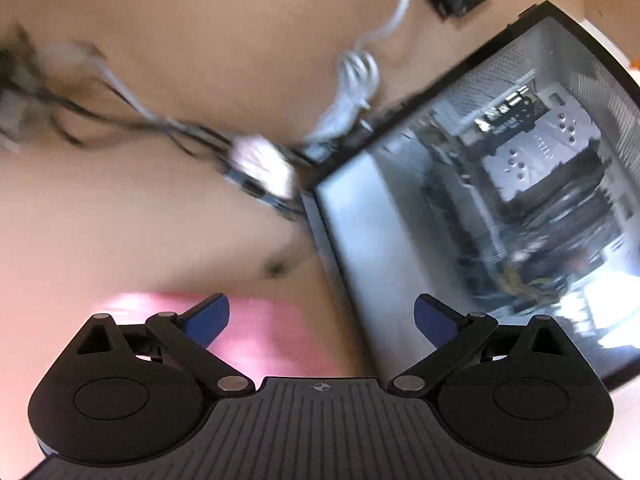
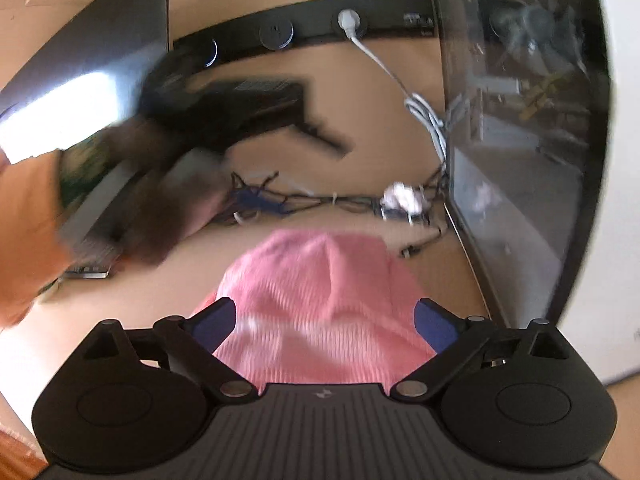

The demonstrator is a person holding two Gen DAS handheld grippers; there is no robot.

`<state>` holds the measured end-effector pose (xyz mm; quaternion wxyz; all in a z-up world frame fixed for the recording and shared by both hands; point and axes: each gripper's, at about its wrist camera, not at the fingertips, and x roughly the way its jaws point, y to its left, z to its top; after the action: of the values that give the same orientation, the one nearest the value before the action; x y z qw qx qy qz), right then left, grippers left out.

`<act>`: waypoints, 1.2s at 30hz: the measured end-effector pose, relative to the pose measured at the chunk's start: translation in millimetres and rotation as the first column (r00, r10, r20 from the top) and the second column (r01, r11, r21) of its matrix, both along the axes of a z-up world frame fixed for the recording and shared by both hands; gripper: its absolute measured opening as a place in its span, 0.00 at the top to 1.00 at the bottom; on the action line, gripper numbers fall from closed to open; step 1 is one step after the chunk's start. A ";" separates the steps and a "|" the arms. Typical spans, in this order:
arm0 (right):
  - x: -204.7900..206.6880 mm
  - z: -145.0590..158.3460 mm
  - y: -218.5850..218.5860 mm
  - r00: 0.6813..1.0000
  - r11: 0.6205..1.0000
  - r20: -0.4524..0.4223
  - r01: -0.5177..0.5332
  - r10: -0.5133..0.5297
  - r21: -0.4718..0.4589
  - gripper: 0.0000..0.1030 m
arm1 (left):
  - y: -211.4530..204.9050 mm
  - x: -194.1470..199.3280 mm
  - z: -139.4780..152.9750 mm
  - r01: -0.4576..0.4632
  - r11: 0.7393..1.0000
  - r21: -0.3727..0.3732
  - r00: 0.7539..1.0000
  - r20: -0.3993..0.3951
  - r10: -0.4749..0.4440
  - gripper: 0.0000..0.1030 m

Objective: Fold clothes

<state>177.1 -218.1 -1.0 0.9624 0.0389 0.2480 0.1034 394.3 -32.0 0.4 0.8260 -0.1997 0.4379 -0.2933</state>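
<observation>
Pink garment (image 2: 320,304), long axis running away

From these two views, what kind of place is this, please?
Probably a home or office computer desk, not a laundry room. A glass-sided computer case stands on the wooden desk, cables lie tangled beside it, and a pink knitted garment lies in front.

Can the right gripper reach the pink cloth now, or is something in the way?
Probably yes. The right gripper is open, and the pink cloth lies directly ahead between its fingers, with nothing on top. The cables lie beyond it.
</observation>
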 end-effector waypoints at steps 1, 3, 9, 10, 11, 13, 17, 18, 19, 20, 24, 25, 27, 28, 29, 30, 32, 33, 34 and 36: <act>9.7 -1.5 -0.7 1.000 1.000 -0.009 0.016 -0.016 0.007 0.05 | 10.4 -7.8 -3.2 -0.029 0.999 0.036 1.000 0.000 0.029 0.01; 30.2 -5.6 -2.4 0.998 0.998 -0.032 0.053 -0.053 0.023 0.05 | 31.0 -22.6 -12.6 -0.084 0.992 0.097 0.996 -0.018 0.086 0.01; 70.5 -10.2 -14.4 0.989 0.979 -0.084 0.133 -0.121 0.156 0.08 | 34.8 -57.2 -50.9 -0.064 0.984 0.167 0.991 -0.106 0.082 0.16; 78.0 -13.7 -12.3 0.988 0.982 -0.098 0.130 -0.117 0.140 0.11 | 28.2 -61.2 -52.4 -0.044 0.981 0.191 0.994 -0.089 0.062 0.17; 87.3 -19.2 -11.7 0.986 0.984 -0.124 0.126 -0.111 0.124 0.15 | 20.8 -64.8 -53.5 -0.027 0.976 0.217 0.997 -0.070 0.043 0.17; 105.5 -33.3 -13.4 0.976 0.984 -0.207 0.100 -0.069 0.144 0.27 | 13.6 -66.9 -55.6 -0.021 0.965 0.260 0.998 -0.049 0.035 0.17; 126.7 -60.5 -17.3 0.936 0.944 -0.345 0.047 0.072 0.326 0.29 | 17.4 -72.2 -57.7 -0.029 0.949 0.314 0.999 -0.032 0.041 0.20; 128.6 -62.5 -13.6 0.932 0.938 -0.350 0.031 0.098 0.345 0.29 | 21.2 -75.1 -57.0 -0.032 0.944 0.328 0.999 -0.024 0.042 0.20; 130.4 -64.0 -9.3 0.928 0.933 -0.352 0.015 0.121 0.361 0.29 | 26.2 -78.2 -55.7 -0.038 0.939 0.343 0.999 -0.015 0.047 0.20; 132.0 -65.6 -2.3 0.923 0.927 -0.354 -0.006 0.149 0.375 0.28 | 32.2 -81.6 -53.8 -0.048 0.933 0.358 0.998 -0.009 0.054 0.20; 131.3 -70.5 39.8 0.907 0.917 -0.345 -0.098 0.243 0.387 0.24 | 61.4 -99.7 -43.9 -0.099 0.898 0.428 0.995 0.029 0.096 0.20; 129.5 -71.4 52.0 0.903 0.915 -0.339 -0.124 0.265 0.384 0.22 | 68.5 -104.2 -41.7 -0.114 0.887 0.447 0.993 0.042 0.107 0.20; 124.9 -72.6 77.0 0.894 0.908 -0.328 -0.172 0.307 0.382 0.17 | 82.2 -111.5 -38.2 -0.141 0.867 0.477 0.990 0.061 0.127 0.20; 122.4 -72.4 88.7 0.887 0.904 -0.324 -0.195 0.328 0.380 0.13 | 89.0 -115.1 -36.9 -0.152 0.860 0.487 0.988 0.069 0.136 0.20; 119.9 -72.4 100.5 0.880 0.900 -0.321 -0.220 0.349 0.377 0.08 | 97.7 -118.9 -35.9 -0.167 0.854 0.493 0.986 0.072 0.151 0.18; 117.2 -71.9 111.4 0.873 0.896 -0.320 -0.243 0.369 0.371 0.07 | 107.5 -122.4 -35.7 -0.185 0.850 0.493 0.983 0.072 0.172 0.16; 113.4 -72.6 131.8 0.856 0.887 -0.319 -0.285 0.406 0.364 0.04 | 127.6 -129.3 -35.8 -0.221 0.843 0.491 0.974 0.069 0.215 0.14; 111.5 -72.9 140.9 0.847 0.879 -0.320 -0.303 0.425 0.367 0.03 | 135.4 -132.4 -35.8 -0.236 0.837 0.494 0.970 0.071 0.232 0.14; 110.4 -73.9 148.7 0.836 0.871 -0.320 -0.321 0.445 0.373 0.03 | 144.2 -135.8 -35.4 -0.253 0.830 0.497 0.966 0.076 0.249 0.12; 107.3 -75.1 160.8 0.814 0.850 -0.318 -0.355 0.485 0.389 0.02 | 161.2 -142.4 -34.7 -0.289 0.816 0.500 0.954 0.083 0.288 0.12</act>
<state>284.4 -57.3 -76.1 0.8234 0.1542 0.4246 0.3434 251.9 129.2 -34.3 0.8847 -0.0389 0.4628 -0.0397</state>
